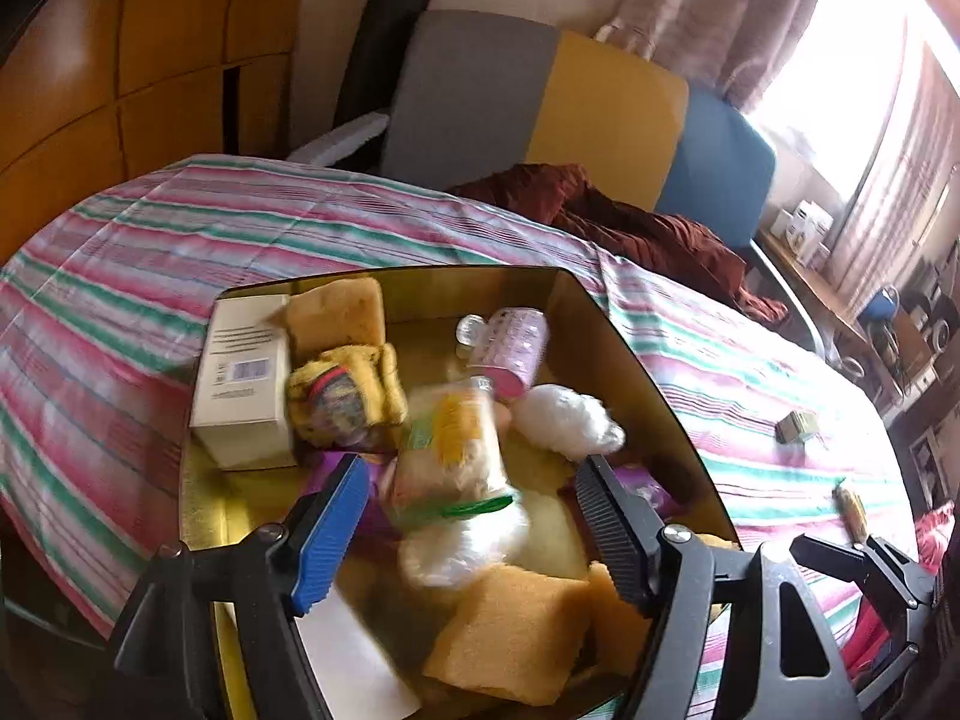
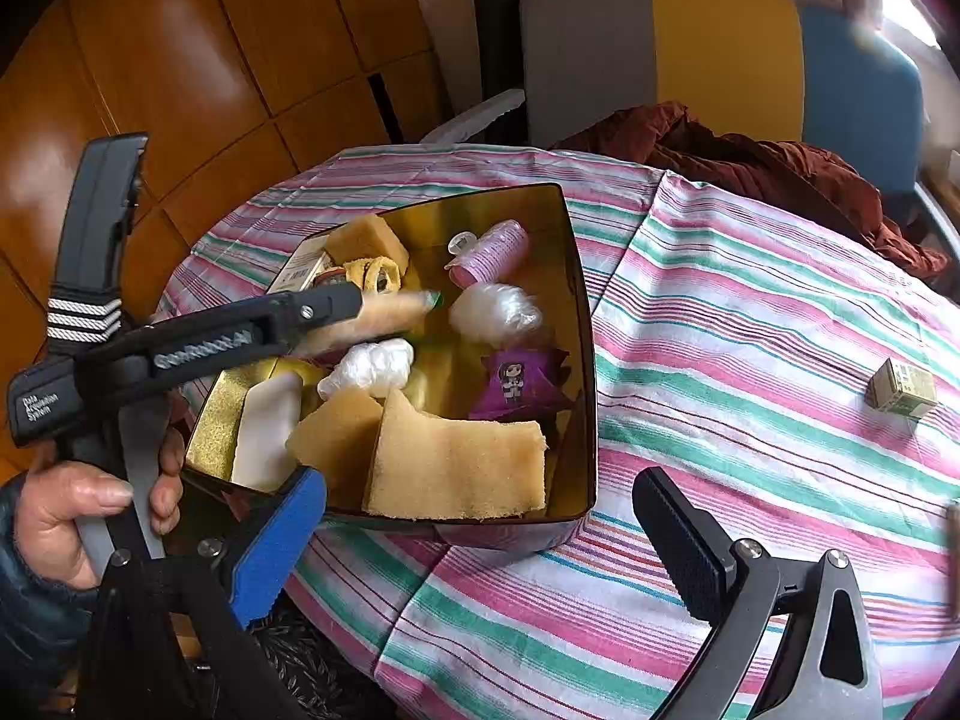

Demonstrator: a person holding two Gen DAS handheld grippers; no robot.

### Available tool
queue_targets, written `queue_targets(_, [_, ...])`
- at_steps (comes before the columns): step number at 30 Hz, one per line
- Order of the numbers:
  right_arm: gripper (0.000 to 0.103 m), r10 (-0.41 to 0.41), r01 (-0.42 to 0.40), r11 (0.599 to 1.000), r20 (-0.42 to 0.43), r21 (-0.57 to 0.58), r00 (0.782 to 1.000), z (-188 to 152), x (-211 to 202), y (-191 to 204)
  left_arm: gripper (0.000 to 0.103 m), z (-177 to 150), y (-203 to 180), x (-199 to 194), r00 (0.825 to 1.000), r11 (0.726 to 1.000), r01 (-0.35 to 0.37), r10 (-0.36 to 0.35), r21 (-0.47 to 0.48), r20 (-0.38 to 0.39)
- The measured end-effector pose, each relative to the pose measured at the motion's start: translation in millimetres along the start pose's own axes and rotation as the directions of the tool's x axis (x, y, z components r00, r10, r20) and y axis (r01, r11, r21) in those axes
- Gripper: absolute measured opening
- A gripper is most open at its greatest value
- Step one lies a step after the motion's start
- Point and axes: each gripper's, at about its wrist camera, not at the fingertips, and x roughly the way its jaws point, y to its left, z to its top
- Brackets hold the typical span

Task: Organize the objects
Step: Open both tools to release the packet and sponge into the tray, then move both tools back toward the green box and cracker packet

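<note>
Home living/dining rm: striped tablecloth (image 2: 750, 312), curtains (image 1: 720, 18) by window, wood cabinets (image 2: 180, 60), colour-block chair (image 2: 720, 54).

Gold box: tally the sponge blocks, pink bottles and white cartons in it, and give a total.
Sponge blocks: 3
Pink bottle: 1
White carton: 1
Total: 5

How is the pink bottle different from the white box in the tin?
The pink bottle is round and lies on its side; the white box has flat sides and square corners. The bottle is pink with a clear cap; the box is plain white with small print. The bottle lies at the far end of the tin, the box against its left wall. Both are inside the tin.
</note>
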Motion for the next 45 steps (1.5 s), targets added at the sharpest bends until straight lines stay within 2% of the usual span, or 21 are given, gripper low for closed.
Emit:
queue_targets(10, [0.103,0.005,-0.005,1.000,0.012,0.001,1.000,-1,-3,1,0.072,-22,24,-24,0.997,0.996,-0.077,0.077,-0.048,0.003])
queue_targets(19, [0.103,-0.011,0.011,1.000,0.048,0.001,0.999,-1,-15,1,0.072,-30,1,-35,0.997,0.998,-0.069,0.069,0.008,0.017])
queue_targets(30, [0.103,-0.107,0.105,0.994,0.096,0.032,0.990,-2,-40,-23,0.073,-31,-31,-51,0.992,0.989,-0.107,0.099,0.106,0.078])
queue_targets(33, [0.103,-0.155,0.152,0.988,0.100,0.035,0.983,-3,-44,-30,0.073,-32,-34,-53,0.992,0.987,-0.108,0.098,0.117,0.080])
queue_targets(41, [0.103,-0.202,0.197,0.979,0.102,0.060,0.974,-6,-49,-43,0.074,-36,-44,-53,0.993,0.983,-0.106,0.095,0.153,0.076])
queue_targets(45, [0.103,-0.246,0.239,0.968,0.113,0.070,0.963,-5,-53,-53,0.074,-36,-52,-53,0.992,0.978,-0.105,0.090,0.182,0.086])
